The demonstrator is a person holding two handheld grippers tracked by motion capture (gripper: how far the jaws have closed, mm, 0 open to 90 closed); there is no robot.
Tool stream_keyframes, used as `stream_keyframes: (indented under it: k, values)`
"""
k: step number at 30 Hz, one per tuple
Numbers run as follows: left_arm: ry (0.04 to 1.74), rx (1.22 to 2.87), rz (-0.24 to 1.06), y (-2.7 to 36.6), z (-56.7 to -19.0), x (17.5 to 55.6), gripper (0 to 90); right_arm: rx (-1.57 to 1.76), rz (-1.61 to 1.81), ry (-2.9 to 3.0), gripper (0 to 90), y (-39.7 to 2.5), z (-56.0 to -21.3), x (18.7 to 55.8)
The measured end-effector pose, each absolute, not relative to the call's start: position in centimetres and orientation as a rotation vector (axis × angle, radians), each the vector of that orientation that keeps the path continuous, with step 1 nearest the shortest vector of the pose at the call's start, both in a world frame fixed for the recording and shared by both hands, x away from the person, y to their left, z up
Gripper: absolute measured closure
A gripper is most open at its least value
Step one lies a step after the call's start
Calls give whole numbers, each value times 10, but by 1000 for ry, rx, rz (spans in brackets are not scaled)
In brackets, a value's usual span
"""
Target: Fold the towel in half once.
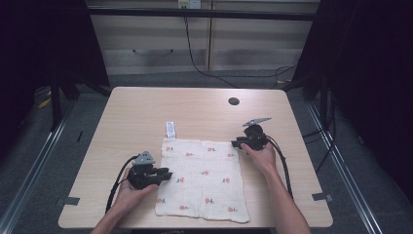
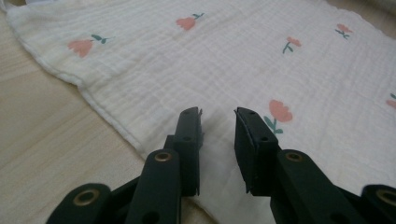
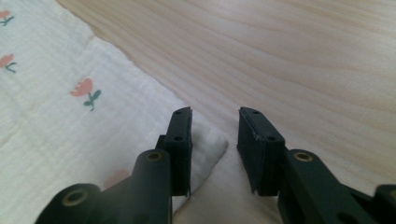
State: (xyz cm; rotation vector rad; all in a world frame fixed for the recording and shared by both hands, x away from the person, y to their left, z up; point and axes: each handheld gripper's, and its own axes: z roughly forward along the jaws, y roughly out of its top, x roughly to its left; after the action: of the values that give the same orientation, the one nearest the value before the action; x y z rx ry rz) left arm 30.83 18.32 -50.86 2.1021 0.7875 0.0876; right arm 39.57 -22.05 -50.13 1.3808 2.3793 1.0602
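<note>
Wood-grain table (image 1: 146,112), crinkled square floral cloth (image 1: 202,178)

The left gripper (image 1: 167,174) and the right gripper (image 1: 234,143) are showing as black, blocky tools, each wearing a grey three-cornered plate on top and trailing a black cable toward the person's bare forearms. In the gripper views each one is showing two flat, matte black jaws with small screw holes in their sides. Behind them, rounded arms are carrying brass-coloured rivets at the pivots.
</note>
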Motion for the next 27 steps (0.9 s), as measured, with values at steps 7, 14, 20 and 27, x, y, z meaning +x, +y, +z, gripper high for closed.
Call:
stream_keyframes:
  k: [7,14,20,27]
  values:
    - [784,2141,103,179,-504,304,642,1358,1149,2363,900,-222,-501,389]
    - [820,2078,111,189,-488,318,606,1355,1181,2349,827,-224,-494,388]
    - [892,2016,125,196,-487,343,584,1372,1129,2370,674,-217,-504,394]
    - [1030,1965,136,206,-490,382,553,1349,1151,2412,867,-212,-506,393]
